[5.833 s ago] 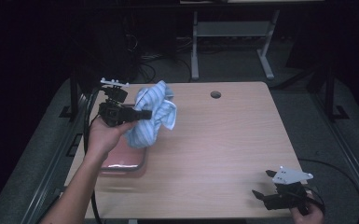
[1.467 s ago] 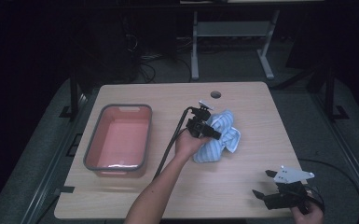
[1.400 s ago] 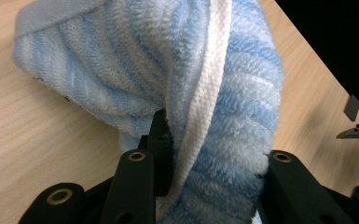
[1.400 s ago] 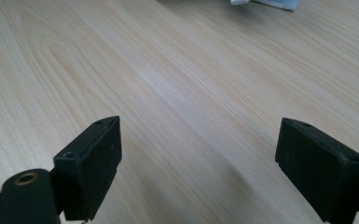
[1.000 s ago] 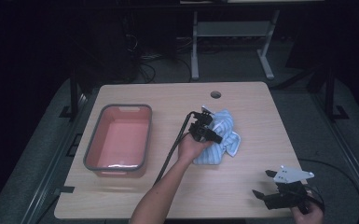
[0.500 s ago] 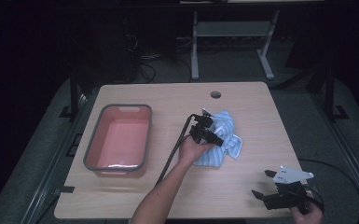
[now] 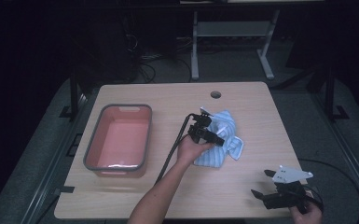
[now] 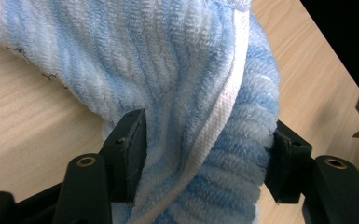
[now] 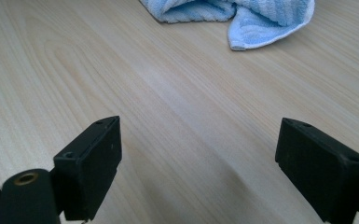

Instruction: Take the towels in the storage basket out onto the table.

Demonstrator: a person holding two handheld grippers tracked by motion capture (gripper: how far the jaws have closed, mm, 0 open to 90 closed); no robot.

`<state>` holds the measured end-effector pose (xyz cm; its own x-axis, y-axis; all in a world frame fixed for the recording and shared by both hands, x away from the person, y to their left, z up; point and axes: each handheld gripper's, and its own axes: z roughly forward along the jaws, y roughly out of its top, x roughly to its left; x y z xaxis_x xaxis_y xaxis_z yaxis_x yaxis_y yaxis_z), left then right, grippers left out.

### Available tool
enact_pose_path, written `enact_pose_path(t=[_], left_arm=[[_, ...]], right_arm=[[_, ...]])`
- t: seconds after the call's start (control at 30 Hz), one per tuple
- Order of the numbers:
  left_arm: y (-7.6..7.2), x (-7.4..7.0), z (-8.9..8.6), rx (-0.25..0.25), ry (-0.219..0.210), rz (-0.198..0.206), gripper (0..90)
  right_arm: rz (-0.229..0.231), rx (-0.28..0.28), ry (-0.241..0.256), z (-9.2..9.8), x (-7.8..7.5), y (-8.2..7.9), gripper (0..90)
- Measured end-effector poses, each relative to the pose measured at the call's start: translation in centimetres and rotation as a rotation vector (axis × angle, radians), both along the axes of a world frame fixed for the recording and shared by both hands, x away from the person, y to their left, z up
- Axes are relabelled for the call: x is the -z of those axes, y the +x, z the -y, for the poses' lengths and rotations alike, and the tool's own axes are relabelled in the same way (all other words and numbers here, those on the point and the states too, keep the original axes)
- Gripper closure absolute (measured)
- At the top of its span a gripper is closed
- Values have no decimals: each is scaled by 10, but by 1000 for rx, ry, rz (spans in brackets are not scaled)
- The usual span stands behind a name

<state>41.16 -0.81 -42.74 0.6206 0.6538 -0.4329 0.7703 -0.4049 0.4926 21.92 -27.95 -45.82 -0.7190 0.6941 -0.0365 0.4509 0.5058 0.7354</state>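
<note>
A crumpled blue-and-white striped towel [image 7: 226,140] lies on the wooden table, right of centre. My left gripper [image 7: 216,138] rests low over it. In the left gripper view the towel [image 8: 191,93] bulges between the two jaws of the left gripper [image 8: 205,161], which stand wide apart, so it is open around the cloth. My right gripper [image 7: 262,196] sits at the table's near right corner, open and empty. In the right gripper view, bare wood shows between the jaws of the right gripper [image 9: 198,161], and the towel [image 9: 242,14] lies farther off.
A pink tub with a grey rim [image 7: 91,144] stands on the left half of the table. A round cable hole [image 7: 216,94] is near the far edge. Bare wood [image 7: 270,121] stretches to the right of the towel. Dark floor and a metal stand lie beyond the table.
The left gripper carried the towel from over the tub to the right of centre and lowered it to the table. Its jaws now stand apart. The right gripper has not moved.
</note>
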Motion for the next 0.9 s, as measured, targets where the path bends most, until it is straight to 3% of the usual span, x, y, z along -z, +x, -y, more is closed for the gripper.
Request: enact_pose_path(t=[0.43, 0.53, 0.77, 0.9], left_arm=[[-6, -5, -18, -28, -43, 14, 333], [-9, -8, -22, -28, -32, 24, 303], [-20, -16, -33, -24, -66, 46, 298], [-25, -18, -41, -4, -55, 61, 295]], right_arm=[[-10, 14, 7, 0, 0, 3, 139], [-12, 11, 3, -1, 0, 3, 138], [-12, 11, -1, -3, 0, 3, 138], [-11, 12, -2, -3, 1, 3, 138]])
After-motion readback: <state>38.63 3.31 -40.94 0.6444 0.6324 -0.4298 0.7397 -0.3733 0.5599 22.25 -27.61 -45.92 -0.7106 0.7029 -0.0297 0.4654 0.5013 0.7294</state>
